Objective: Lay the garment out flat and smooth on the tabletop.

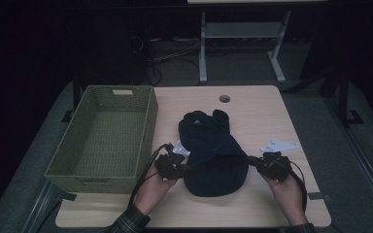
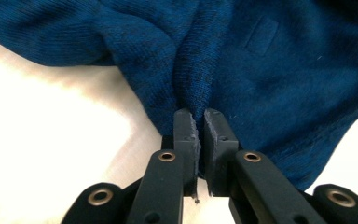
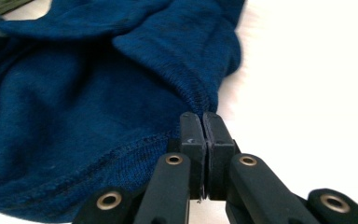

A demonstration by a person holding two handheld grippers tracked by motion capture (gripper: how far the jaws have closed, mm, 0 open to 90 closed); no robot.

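A dark blue knit garment (image 1: 211,150) lies bunched in the middle of the wooden table (image 1: 252,111). My left gripper (image 1: 187,169) pinches its left side; in the left gripper view the jaws are closed on a fold of the blue knit (image 2: 200,70), gripper (image 2: 199,122). My right gripper (image 1: 249,158) holds the garment's right side. In the right gripper view the black jaws meet on the hemmed edge (image 3: 186,84), gripper (image 3: 202,122). A stretch of cloth runs taut between the two grippers.
A green woven basket (image 1: 148,126) stands on the table's left part, close to my left hand (image 1: 153,189). A round cable hole (image 1: 224,98) sits near the far edge. Beyond the table stands a white-legged desk frame (image 1: 203,53) with cables on the floor.
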